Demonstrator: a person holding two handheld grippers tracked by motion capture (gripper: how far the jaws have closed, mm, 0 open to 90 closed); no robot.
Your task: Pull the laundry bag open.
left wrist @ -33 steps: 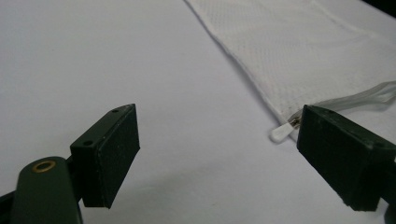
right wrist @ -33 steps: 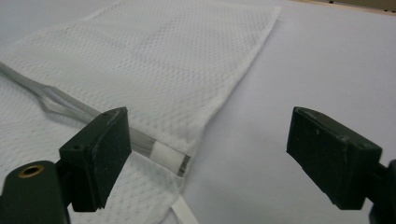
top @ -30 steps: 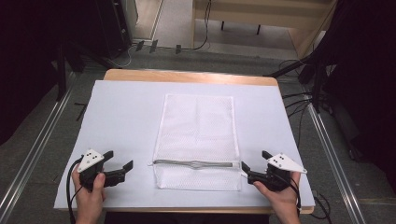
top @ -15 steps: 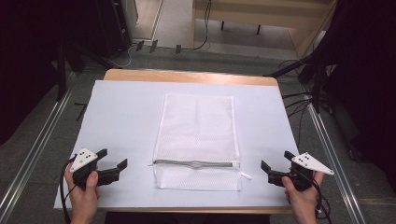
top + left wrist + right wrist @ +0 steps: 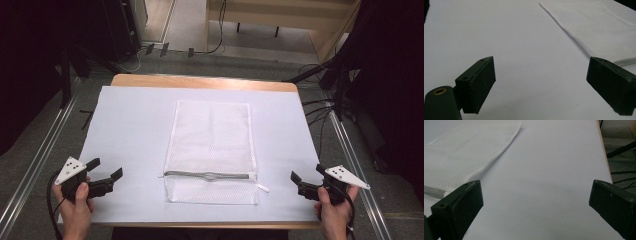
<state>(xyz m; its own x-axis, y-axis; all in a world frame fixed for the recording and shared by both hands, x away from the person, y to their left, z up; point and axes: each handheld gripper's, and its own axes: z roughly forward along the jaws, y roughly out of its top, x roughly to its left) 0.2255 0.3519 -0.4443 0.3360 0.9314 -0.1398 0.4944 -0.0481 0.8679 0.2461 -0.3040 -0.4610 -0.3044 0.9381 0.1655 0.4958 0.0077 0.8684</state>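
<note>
A white mesh bag (image 5: 212,150) lies flat in the middle of the white table cover (image 5: 135,120), long side running away from the person, a grey zipper (image 5: 207,175) crossing it near the close end with a small white pull tab (image 5: 263,188) poking out at its right. In the left gripper view the bag's edge (image 5: 589,30) slants across the upper right; in the right gripper view the mesh (image 5: 466,152) spreads over the upper left. Out to the left, the left gripper (image 5: 106,172) sits near the table's front corner in the person's left hand (image 5: 76,212), jaws spread wide, nothing between them, well apart from the bag. On the other side the right gripper (image 5: 307,177), held by the right hand (image 5: 334,215), rests near the front right edge, jaws gaping just as wide and empty. The wooden table edge (image 5: 200,81) shows at the far side.
</note>
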